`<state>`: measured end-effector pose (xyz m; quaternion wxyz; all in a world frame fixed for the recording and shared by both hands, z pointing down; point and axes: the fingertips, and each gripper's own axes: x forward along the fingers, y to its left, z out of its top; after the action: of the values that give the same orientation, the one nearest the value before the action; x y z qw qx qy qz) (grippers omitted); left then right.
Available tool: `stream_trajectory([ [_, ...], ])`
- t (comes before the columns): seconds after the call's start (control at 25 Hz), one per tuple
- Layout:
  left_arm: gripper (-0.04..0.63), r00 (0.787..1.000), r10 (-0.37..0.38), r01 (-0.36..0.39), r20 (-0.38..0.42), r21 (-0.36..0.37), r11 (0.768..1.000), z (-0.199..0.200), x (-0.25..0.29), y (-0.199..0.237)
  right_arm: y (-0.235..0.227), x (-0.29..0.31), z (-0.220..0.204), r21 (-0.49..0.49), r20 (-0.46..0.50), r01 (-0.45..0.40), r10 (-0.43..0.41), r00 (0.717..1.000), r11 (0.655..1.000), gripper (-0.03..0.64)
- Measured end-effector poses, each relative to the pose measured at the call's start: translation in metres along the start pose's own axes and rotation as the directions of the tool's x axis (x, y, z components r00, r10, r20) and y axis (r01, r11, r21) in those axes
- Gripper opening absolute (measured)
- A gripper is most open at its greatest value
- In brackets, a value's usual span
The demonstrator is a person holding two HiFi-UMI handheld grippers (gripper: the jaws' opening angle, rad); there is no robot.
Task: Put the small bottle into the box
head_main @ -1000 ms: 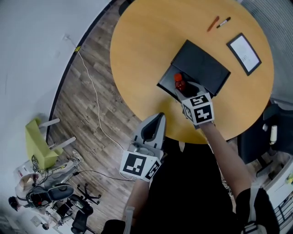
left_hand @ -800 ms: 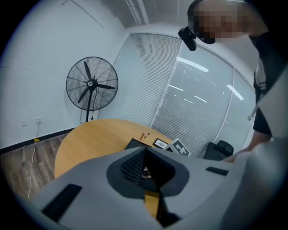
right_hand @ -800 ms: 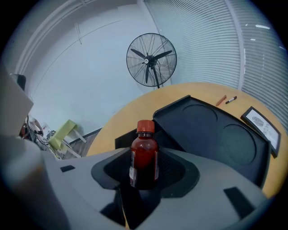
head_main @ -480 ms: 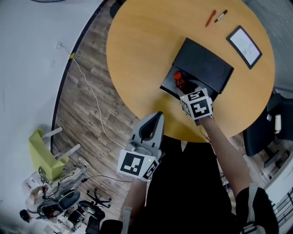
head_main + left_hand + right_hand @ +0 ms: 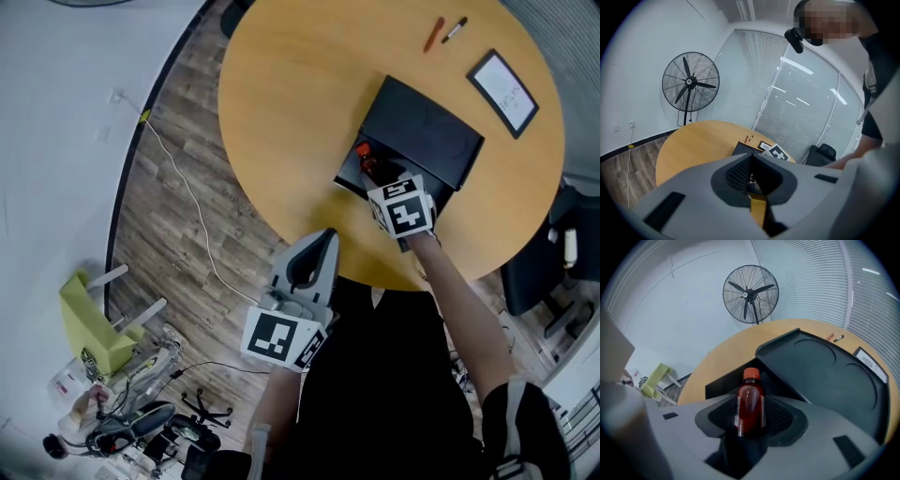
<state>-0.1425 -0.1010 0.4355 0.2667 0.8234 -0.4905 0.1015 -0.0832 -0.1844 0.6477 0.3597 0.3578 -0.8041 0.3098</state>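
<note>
Right gripper (image 5: 750,422) tight on small bottle (image 5: 750,401); left gripper (image 5: 750,159) (low) closed.

Nothing legible showed. The small bottle (image 5: 750,401) clamped in the right gripper (image 5: 751,417) carried a pale label (image 5: 738,411) with print too blurred to read; the framed card (image 5: 502,90) far beyond that gripper bore only tiny, unreadable marks

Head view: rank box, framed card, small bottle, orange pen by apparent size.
1. box
2. framed card
3. small bottle and orange pen: look alike. The bottle is partly hidden and closer to the camera, so these two are not ranked.
</note>
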Motion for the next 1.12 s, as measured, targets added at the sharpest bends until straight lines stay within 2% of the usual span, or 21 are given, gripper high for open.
stream_trajectory([
  [0.36, -0.003, 1.000, -0.003, 0.003, 0.003, -0.003, 1.000, 0.005, -0.001, 0.007, -0.002, 0.004, 0.000, 0.031, -0.001, 0.036, -0.036, 0.999, 0.999, 0.199],
  [1.12, -0.003, 1.000, 0.010, -0.010, 0.010, 0.003, 1.000, 0.002, 0.000, -0.010, 0.001, -0.008, 0.006, 0.034, 0.049, 0.007, -0.008, 0.999, 0.999, 0.202],
])
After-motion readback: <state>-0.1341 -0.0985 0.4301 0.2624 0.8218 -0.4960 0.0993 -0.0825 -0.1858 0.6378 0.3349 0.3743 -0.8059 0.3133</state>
